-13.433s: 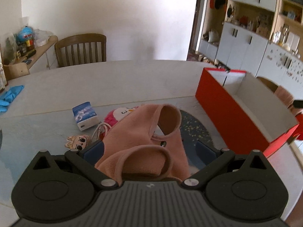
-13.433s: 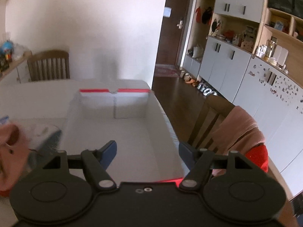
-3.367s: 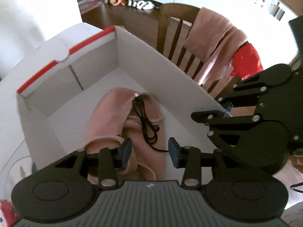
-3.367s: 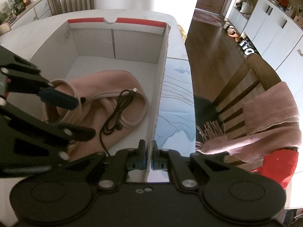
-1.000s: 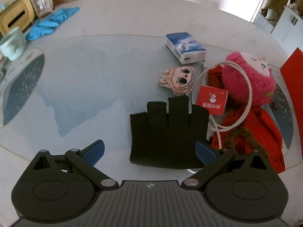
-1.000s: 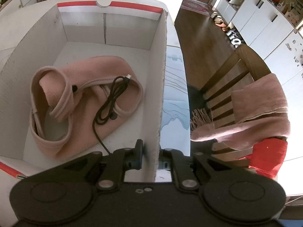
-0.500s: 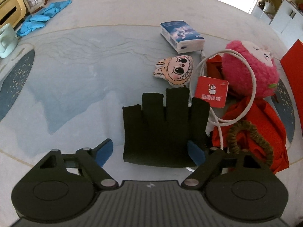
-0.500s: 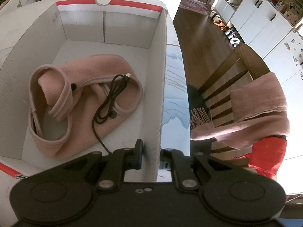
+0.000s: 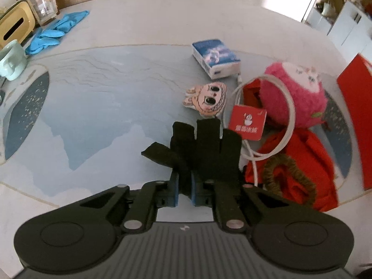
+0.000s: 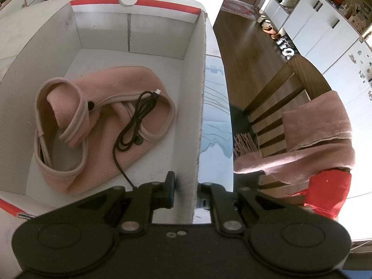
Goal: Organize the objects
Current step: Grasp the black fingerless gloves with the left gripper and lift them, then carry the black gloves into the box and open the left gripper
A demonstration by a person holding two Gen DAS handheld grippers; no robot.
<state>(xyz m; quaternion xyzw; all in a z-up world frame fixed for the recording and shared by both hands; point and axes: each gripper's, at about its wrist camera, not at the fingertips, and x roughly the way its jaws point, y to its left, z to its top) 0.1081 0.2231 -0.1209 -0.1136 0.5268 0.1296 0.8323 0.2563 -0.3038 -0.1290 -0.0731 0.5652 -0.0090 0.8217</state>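
My left gripper [image 9: 184,191] is shut on the cuff of a black glove [image 9: 204,148], which is bunched and partly raised off the table. Beside it lie a red card [image 9: 247,122], a white cable [image 9: 287,125], a pink plush toy [image 9: 295,93], red cloth [image 9: 302,160], a cartoon-face charm [image 9: 207,98] and a blue tissue pack [image 9: 216,57]. My right gripper [image 10: 186,194] is shut on the right wall of the red-and-white box [image 10: 200,107]. Inside the box lie a pink fleece garment [image 10: 102,121] and a black cable [image 10: 134,125].
Blue gloves [image 9: 53,31], a green mug [image 9: 10,60], a glass jar [image 9: 43,4] and a yellow box [image 9: 12,26] sit at the table's far left. The box's red side [image 9: 355,121] stands at the right. A chair with pink cloth [image 10: 309,130] stands beside the table.
My left gripper has gone from open around the flat glove to shut on its cuff, bunching and raising it. My right gripper still holds the box wall.
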